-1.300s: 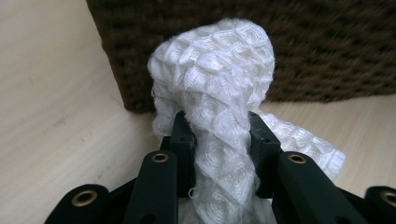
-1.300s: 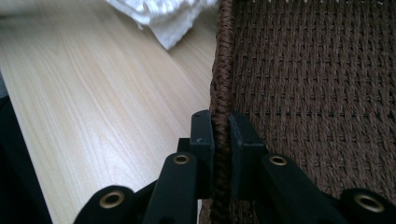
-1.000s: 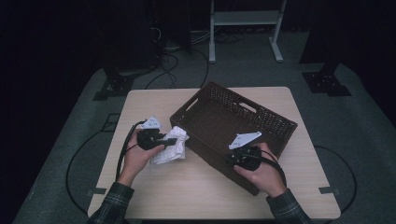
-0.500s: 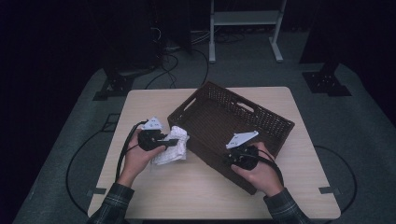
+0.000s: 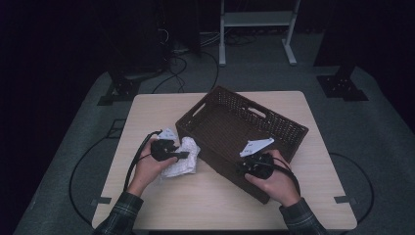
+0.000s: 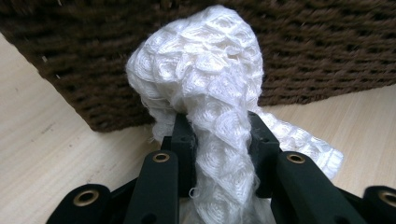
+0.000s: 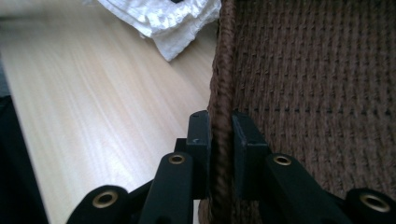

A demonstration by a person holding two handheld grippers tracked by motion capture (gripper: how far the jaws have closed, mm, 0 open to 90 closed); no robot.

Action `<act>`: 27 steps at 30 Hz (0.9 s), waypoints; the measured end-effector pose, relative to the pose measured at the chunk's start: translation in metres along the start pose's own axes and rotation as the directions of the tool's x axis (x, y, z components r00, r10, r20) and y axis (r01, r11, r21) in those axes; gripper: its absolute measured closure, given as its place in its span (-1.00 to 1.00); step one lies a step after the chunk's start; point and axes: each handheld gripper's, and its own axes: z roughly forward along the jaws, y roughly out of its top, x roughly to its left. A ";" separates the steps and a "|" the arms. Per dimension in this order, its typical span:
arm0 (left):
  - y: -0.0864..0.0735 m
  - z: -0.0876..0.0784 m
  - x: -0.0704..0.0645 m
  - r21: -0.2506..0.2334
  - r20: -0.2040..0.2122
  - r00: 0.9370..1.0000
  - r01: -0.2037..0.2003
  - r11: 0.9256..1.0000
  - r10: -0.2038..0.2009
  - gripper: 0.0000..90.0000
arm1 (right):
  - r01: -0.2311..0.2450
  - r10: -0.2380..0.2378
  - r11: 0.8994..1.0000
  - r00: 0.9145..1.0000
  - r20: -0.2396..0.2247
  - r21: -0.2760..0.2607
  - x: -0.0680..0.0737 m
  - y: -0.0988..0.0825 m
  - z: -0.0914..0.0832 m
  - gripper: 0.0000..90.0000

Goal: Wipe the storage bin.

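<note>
L tool point(image 6: 217, 140) clamped on white cloth point(image 6: 205, 88) | R tool point(image 7: 222, 135) jaws just easing, astride basket rim point(image 7: 223, 70) | on table point(image 5: 147, 112)

Rough brown wicker basket point(image 5: 230, 122), soft white knitted cloth point(image 6: 205, 84), smooth pale wood table point(image 5: 147, 117).

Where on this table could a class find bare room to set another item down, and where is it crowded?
Free: the table strip left of the brown basket, and the near edge between the two sleeves. Crowded: the middle, where the left gripper clamps the white cloth beside the basket and the right gripper pinches its rim.
</note>
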 end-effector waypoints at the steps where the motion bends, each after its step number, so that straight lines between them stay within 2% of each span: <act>1: -0.001 0.001 0.000 0.004 -0.002 1.000 -0.003 1.000 0.003 0.54 | -0.002 0.002 1.000 1.000 -0.002 -0.001 -0.001 -0.002 -0.001 0.72; 8: -0.003 0.002 -0.002 0.020 0.009 1.000 -0.006 1.000 0.006 0.54 | -0.011 0.010 1.000 1.000 -0.010 -0.007 -0.001 -0.009 -0.011 0.71; 10: -0.004 0.005 -0.001 0.033 0.019 1.000 -0.009 0.999 0.008 0.54 | -0.015 0.015 1.000 1.000 -0.025 0.001 -0.002 -0.012 -0.012 0.77; 14: -0.005 0.009 -0.001 0.051 0.028 1.000 -0.005 0.999 0.003 0.54 | -0.034 0.033 0.999 0.998 -0.056 -0.025 -0.005 -0.016 -0.009 0.79; 20: 0.000 0.002 -0.005 0.002 0.032 0.999 0.002 1.000 -0.002 0.54 | -0.019 0.018 1.000 0.999 -0.037 -0.022 -0.001 -0.009 -0.002 0.77; 27: 0.005 -0.010 -0.005 -0.052 0.032 0.999 0.002 0.999 -0.001 0.54 | -0.026 0.026 0.999 0.999 -0.042 -0.018 0.000 -0.008 0.001 0.77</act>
